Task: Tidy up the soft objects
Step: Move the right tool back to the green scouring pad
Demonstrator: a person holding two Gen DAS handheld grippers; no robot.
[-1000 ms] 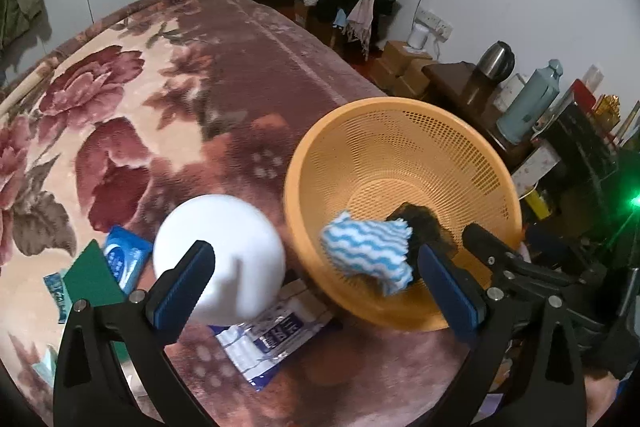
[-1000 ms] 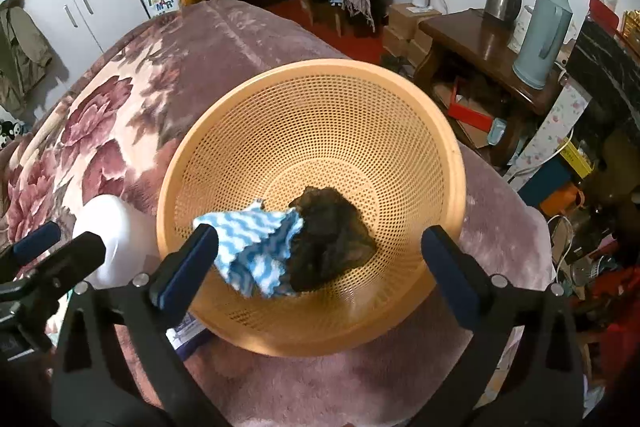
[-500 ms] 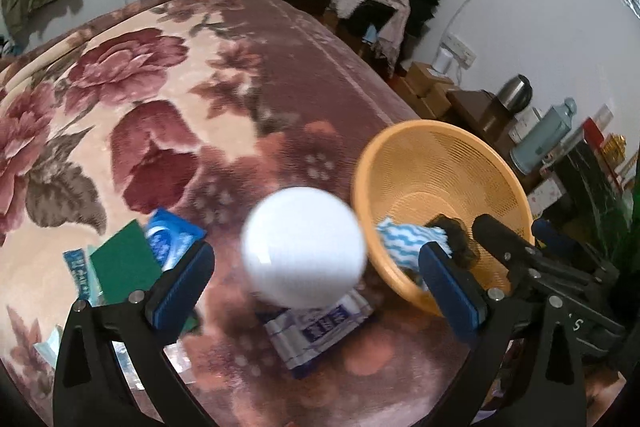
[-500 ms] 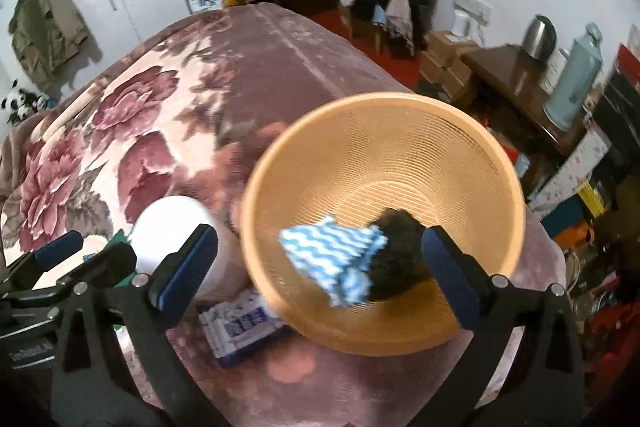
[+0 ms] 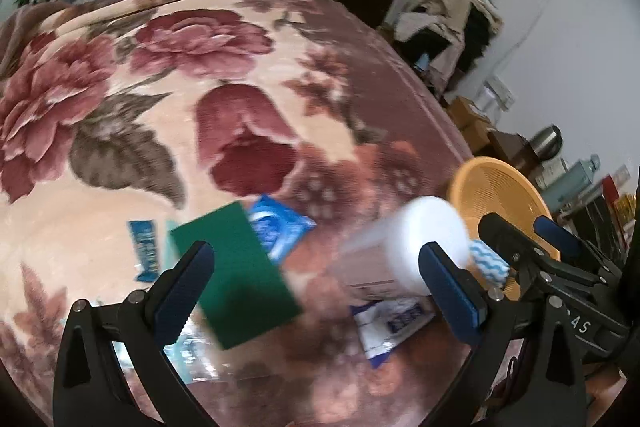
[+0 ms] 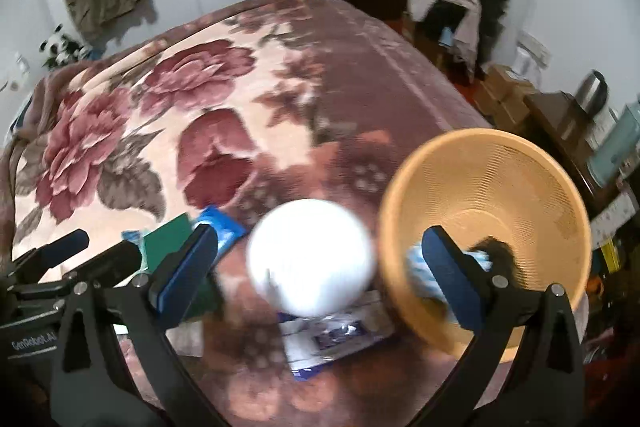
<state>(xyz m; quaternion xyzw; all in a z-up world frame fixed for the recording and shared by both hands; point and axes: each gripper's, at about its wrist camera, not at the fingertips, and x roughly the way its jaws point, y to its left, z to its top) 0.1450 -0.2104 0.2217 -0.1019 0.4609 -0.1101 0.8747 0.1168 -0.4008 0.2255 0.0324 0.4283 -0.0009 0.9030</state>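
Both views have swung leftward since 1 second ago, so the round orange perforated plastic basket (image 6: 516, 187) now sits at the right edge.

2 soft items are counted in the basket: 1 blue-and-white wavy-striped cloth (image 5: 488, 261) and 1 dark fuzzy lump (image 6: 498, 251), both partly hidden by gripper fingers. On the floral plush blanket (image 5: 120, 99) lie 1 white cylindrical roll (image 6: 310, 261), 1 flat green rectangular pad (image 5: 236, 275), 1 blue foil packet (image 5: 280, 227) and 1 white-and-blue printed pouch (image 6: 336, 335); all are blurred. The left gripper (image 5: 320, 291) and right gripper (image 6: 324, 279) are held wide apart, empty.
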